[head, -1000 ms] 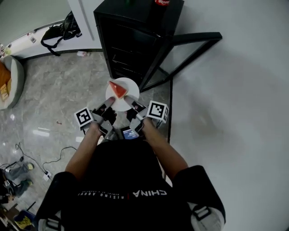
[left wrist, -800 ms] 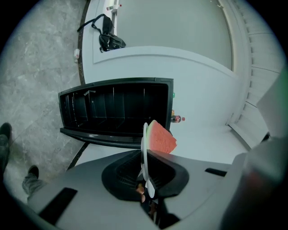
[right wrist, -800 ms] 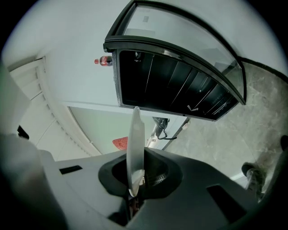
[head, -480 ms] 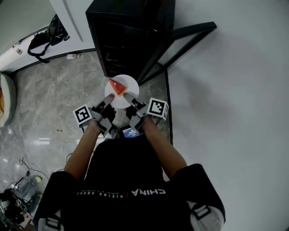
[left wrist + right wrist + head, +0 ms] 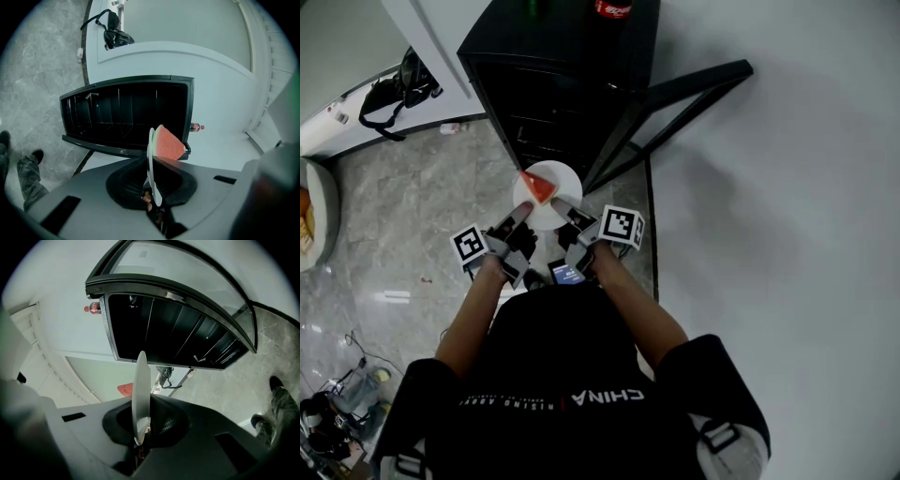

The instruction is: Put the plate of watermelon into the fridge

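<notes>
A white plate point(image 5: 553, 201) carrying a red watermelon wedge point(image 5: 537, 186) is held level in front of the open black fridge point(image 5: 558, 89). My left gripper point(image 5: 523, 214) is shut on the plate's near-left rim, my right gripper point(image 5: 562, 208) shut on its near-right rim. In the left gripper view the plate point(image 5: 152, 168) shows edge-on between the jaws with the wedge point(image 5: 167, 144) beside it, the fridge's dark shelves point(image 5: 122, 112) beyond. The right gripper view also has the plate point(image 5: 141, 390) edge-on in the jaws, and the wedge point(image 5: 125, 389) peeks out past it.
The fridge's glass door point(image 5: 675, 103) stands swung open to the right, along a white wall. A cola bottle point(image 5: 613, 8) stands on the fridge top. A black bag point(image 5: 394, 80) lies on a white ledge at the left. Grey marble floor point(image 5: 403, 234) spreads left of me.
The plate and both grippers have drawn closer to the fridge opening; the fridge fills more of the head view than a second ago.
</notes>
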Demonstrator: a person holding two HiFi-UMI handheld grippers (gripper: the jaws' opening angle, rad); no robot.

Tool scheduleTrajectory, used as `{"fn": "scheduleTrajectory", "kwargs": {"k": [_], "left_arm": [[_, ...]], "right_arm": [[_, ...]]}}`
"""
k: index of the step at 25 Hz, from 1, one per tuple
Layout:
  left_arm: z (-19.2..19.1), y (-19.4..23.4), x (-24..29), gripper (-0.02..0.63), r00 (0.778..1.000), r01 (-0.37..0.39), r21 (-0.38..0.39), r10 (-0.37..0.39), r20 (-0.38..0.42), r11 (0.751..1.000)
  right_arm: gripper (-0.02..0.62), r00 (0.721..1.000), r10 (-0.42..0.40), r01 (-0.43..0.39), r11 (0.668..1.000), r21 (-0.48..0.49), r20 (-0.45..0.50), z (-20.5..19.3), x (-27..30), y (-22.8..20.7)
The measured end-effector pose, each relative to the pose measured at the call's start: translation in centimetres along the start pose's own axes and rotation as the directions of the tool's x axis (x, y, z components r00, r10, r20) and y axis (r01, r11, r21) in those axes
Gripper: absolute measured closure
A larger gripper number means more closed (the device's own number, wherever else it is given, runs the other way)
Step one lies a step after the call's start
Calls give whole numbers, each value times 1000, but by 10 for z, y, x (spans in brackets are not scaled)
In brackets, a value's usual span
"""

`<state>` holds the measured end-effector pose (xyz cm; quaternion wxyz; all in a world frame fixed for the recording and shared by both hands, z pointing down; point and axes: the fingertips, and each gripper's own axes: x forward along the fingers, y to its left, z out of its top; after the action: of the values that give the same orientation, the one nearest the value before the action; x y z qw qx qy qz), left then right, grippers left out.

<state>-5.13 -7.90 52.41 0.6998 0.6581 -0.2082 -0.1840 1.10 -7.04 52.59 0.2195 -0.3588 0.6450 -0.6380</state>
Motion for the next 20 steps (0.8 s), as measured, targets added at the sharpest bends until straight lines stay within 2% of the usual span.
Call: {"fn": "scheduleTrajectory", "kwargs": {"k": [5, 10, 15, 17, 20], "left_arm": [[11, -8, 33, 572, 999, -9, 9, 8, 47, 1000], [21, -9, 46, 572, 996, -6, 9, 5, 86, 1000], [26, -13, 50, 572, 1000, 15, 39, -15, 14, 999], [32, -13, 49, 572, 1000, 13, 32, -12, -7, 999], [45, -10, 43, 572, 1000, -5, 5, 5, -24, 1000]], "right_arm": [[575, 999, 25, -26, 1000, -13, -37, 38, 7, 3], [575, 998, 39, -40, 999, -8, -55, 54, 15, 1], [575, 997, 76, -75, 997, 25, -6, 56, 26, 3], [575, 994, 106, -107, 993, 47, 28, 54, 33, 7], [575, 993, 93, -96, 995, 42, 68, 50, 42, 8]]}}
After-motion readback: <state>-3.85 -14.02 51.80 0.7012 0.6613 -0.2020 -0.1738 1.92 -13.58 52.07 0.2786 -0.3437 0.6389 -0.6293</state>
